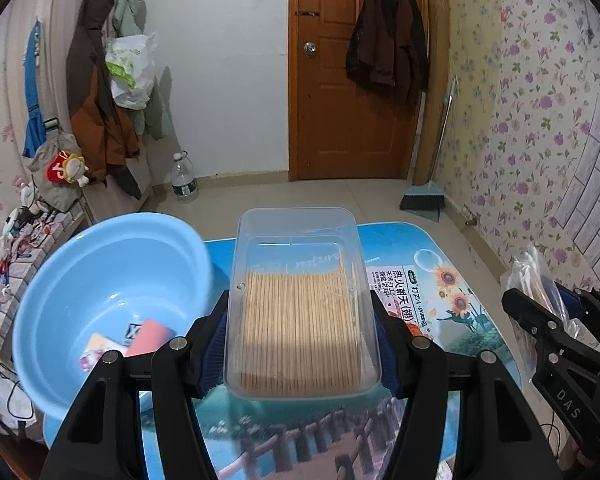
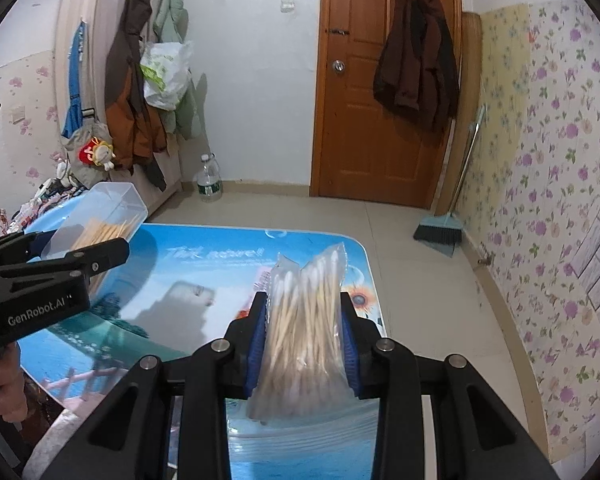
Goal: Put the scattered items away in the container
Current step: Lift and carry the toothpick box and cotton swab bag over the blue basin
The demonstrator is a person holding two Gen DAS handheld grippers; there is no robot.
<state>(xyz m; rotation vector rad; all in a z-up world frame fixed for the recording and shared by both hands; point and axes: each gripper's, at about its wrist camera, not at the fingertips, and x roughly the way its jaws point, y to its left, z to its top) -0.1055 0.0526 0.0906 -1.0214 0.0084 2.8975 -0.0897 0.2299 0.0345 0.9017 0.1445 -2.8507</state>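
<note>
My left gripper [image 1: 300,336] is shut on a clear plastic box of toothpicks [image 1: 300,312] and holds it above the table, just right of the blue basin [image 1: 112,280]. The basin holds a red card and a small packet [image 1: 132,340]. My right gripper [image 2: 305,340] is shut on a clear bag of cotton swabs [image 2: 306,320], held above the table's right part. The right gripper with its bag also shows at the right edge of the left wrist view [image 1: 556,320]. The left gripper and the box show at the left of the right wrist view [image 2: 96,224].
The table [image 2: 204,280] has a blue scenic cover. A sachet with printed text [image 1: 396,292] lies on it behind the box. A cluttered ledge [image 1: 16,248] stands left of the basin. A broom [image 2: 440,232], a water bottle [image 2: 209,184] and a door stand beyond.
</note>
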